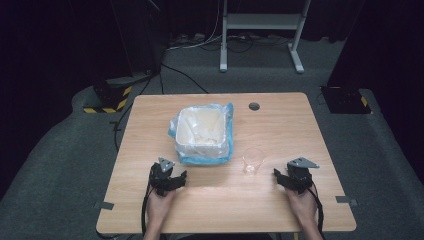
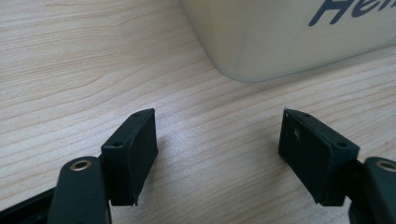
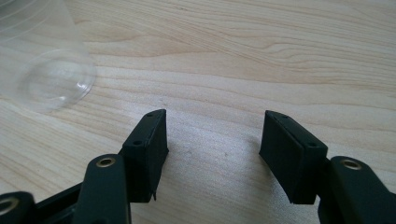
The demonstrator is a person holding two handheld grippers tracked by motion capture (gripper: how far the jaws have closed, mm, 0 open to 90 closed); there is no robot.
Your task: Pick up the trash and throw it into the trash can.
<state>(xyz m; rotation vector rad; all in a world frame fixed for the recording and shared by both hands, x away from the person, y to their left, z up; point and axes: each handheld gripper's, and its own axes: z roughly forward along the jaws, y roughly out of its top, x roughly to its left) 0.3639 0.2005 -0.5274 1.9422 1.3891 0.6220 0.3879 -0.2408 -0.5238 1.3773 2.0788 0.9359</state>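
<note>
On the wooden desk [image 1: 280,130] a cream tub [image 1: 202,131] with a blue liner stands mid-desk, a clear cup [image 1: 252,160] just to its right. Near the front edge, the left hand-held gripper [image 1: 176,181] and right hand-held gripper [image 1: 280,179] rest with jaws apart, holding nothing.

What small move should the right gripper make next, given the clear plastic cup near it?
Probably ease the right gripper forward and to its left toward the clear plastic cup. Its jaws stand open and empty over the wooden table, and in the right gripper view the cup sits off to the upper left, outside the gap.
</note>
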